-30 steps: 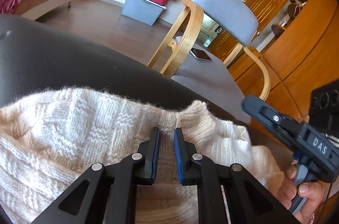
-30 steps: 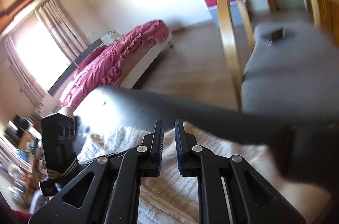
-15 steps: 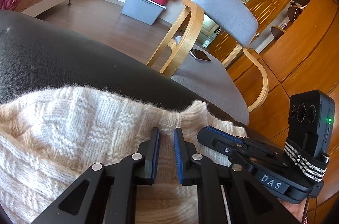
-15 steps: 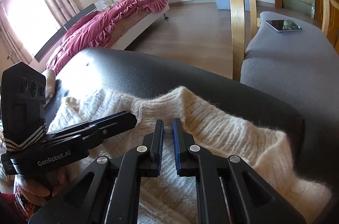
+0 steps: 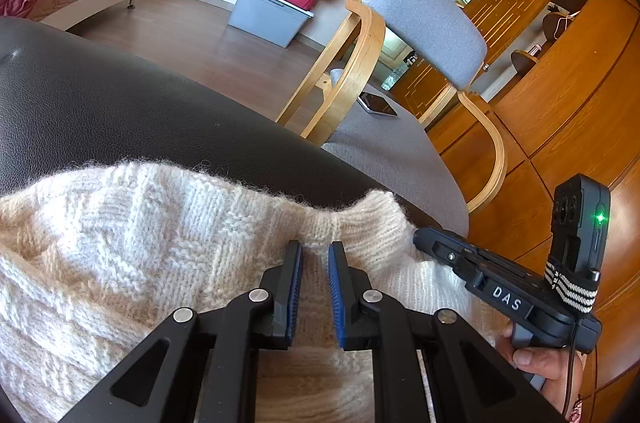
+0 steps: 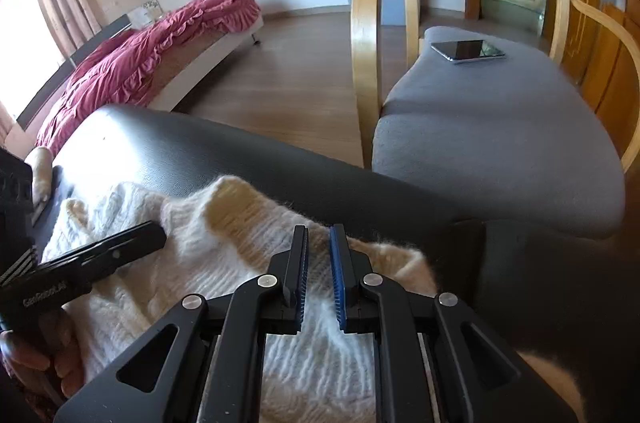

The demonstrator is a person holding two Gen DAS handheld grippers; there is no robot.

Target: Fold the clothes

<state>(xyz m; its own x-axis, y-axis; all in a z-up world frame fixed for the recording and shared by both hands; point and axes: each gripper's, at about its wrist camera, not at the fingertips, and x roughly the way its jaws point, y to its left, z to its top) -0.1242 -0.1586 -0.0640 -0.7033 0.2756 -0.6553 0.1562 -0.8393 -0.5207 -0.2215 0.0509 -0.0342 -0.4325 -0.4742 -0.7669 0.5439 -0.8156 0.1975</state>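
With the cream knit sweater (image 5: 132, 243) lying on the black leather seat (image 5: 120, 111), left tongs (image 5: 314, 255) nipping its edge and right tongs (image 6: 319, 243) nearly clenched on nothing, pinch the neighbouring hem squarely before folding

Both wrist cams sit close over the sweater (image 5: 120, 247), angled down along their fingers toward the chair (image 6: 500, 127). Left cam catches the right gripper (image 5: 418, 237) at right; right cam catches the left gripper (image 6: 160, 233) at left.

Left gripper (image 5: 314, 255) tilted downward, fingers (image 5: 294, 263) nearly closed; right gripper (image 6: 319, 241) likewise, tilted downward.
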